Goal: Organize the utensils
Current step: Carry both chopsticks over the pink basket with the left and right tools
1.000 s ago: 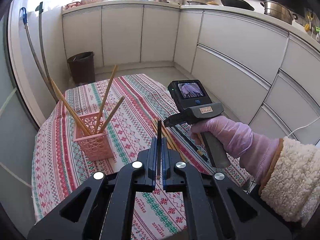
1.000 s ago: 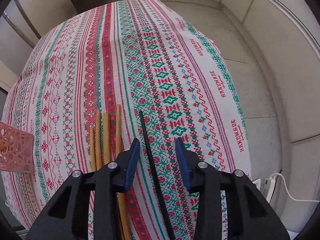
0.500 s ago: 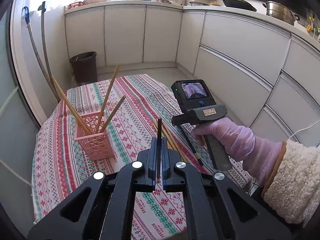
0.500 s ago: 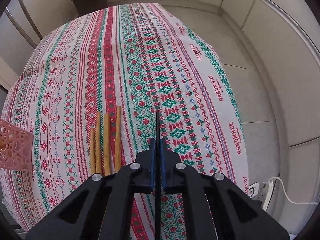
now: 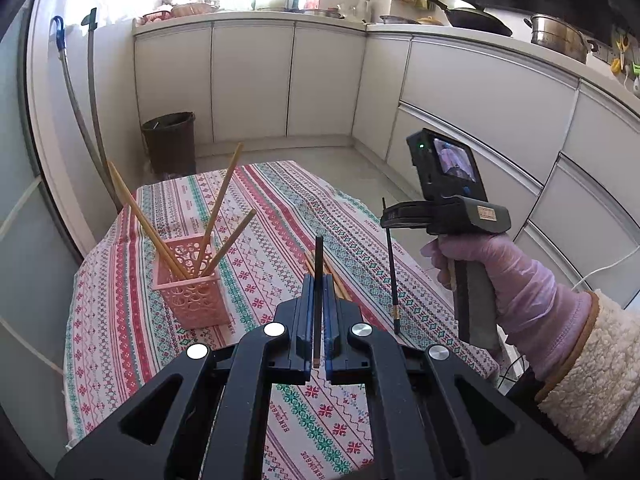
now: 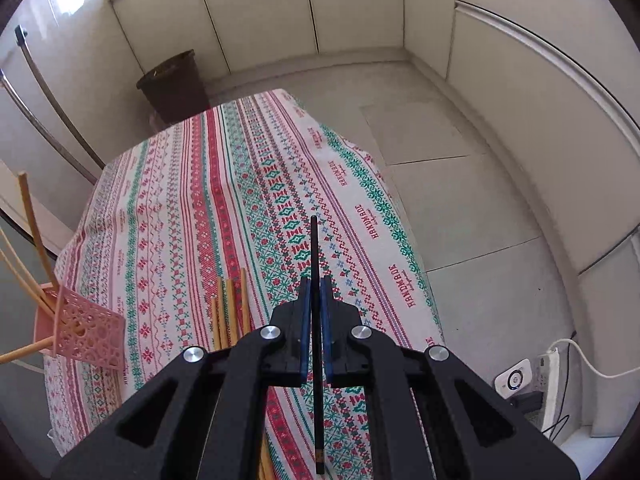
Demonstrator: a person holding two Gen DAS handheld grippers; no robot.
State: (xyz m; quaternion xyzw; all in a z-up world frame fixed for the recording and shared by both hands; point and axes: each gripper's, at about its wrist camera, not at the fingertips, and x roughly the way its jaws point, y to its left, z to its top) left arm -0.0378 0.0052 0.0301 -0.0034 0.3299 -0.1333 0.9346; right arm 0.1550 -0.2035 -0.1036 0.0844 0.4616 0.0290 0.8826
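Left tongs (image 5: 318, 300) clamped on 1 black chopstick (image 5: 318, 280), held above the bench (image 5: 120, 320) with its patterned cloth. Right tongs (image 6: 316, 308) clamped on a second black chopstick (image 6: 315, 280), lifted clear of the cloth; in the left view seen hanging nearly upright (image 5: 391, 268) from the tool in the gloved right hand (image 5: 508, 276). Pink holder (image 5: 190, 284) on the left of the bench, 4 wooden chopsticks (image 5: 222, 200) leaning inside. Loose wooden chopsticks (image 6: 230, 308) lying flat on the cloth beside the right tongs. Dark bin (image 5: 170, 140) on the floor beyond.
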